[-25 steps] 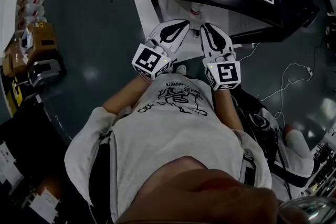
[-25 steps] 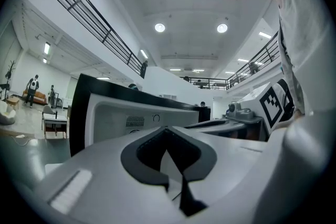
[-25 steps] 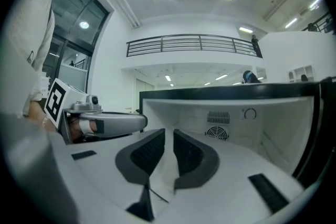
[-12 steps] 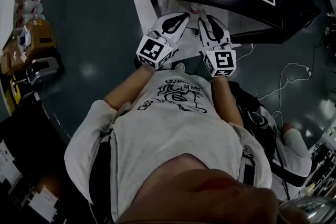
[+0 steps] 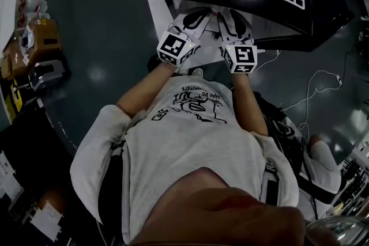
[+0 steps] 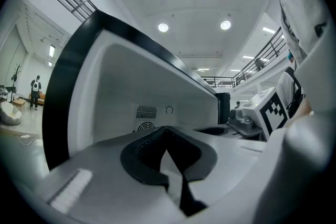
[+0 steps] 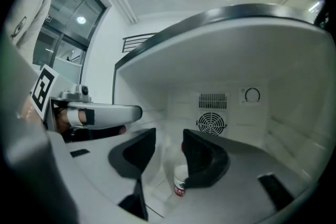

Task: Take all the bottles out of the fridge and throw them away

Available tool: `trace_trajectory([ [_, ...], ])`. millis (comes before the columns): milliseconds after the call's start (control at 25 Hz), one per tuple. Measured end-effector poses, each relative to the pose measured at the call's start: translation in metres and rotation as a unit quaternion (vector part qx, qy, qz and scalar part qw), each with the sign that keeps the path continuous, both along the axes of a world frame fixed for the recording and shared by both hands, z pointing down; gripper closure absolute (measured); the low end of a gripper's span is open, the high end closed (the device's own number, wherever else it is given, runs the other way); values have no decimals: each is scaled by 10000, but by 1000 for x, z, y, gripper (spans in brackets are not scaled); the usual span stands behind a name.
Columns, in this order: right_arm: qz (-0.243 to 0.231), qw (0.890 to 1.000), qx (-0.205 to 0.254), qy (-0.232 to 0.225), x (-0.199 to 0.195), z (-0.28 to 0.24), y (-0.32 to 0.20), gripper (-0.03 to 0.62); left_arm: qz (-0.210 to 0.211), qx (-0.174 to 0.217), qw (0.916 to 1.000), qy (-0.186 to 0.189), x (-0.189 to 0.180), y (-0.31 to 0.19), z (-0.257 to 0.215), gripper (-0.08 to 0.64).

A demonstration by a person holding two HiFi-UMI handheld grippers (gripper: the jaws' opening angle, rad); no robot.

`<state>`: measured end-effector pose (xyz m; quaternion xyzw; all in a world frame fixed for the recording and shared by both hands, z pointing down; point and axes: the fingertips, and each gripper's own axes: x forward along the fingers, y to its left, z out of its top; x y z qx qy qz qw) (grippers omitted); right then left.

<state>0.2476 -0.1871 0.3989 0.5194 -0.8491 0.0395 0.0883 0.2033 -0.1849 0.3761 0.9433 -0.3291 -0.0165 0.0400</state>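
Leaning forward in a pale printed shirt (image 5: 190, 141), both arms stretched out toward the open fridge (image 6: 131, 86). Holding the left gripper (image 6: 168, 147) level at the fridge mouth, jaws together and empty. Just beside it, holding the right gripper (image 7: 169, 149), jaws apart after just opening, pads pressing on nothing. Visible in that gap, close by the right-hand pad: a small red-labelled bottle (image 7: 180, 182) on the white fridge floor. Farther back, a round fan grille (image 7: 211, 123) on the rear wall.

Fridge (image 7: 220, 55) cavity open ahead; bottle (image 7: 180, 181) stands before right tool (image 7: 169, 141).
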Motion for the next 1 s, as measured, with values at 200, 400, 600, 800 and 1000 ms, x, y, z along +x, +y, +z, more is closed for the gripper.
trace_trajectory([
  [200,46,9999,-46,89,4,16,-17,452,-67,-48,10000,-35,6,-13,13,551],
  [400,92,9998,-131,133,6,33,-35,436,-154,-136,9998,-66,9,-25,25,551],
  [600,117,9996,-177,181,7,47,-52,415,-247,-197,9995,-72,11,-36,35,551],
  [800,144,9993,-241,252,9,57,-68,401,-312,-269,9991,-83,15,-45,41,551],
  [1000,133,9990,-316,278,10,64,-78,397,-391,-392,9984,-140,15,-54,50,551],
])
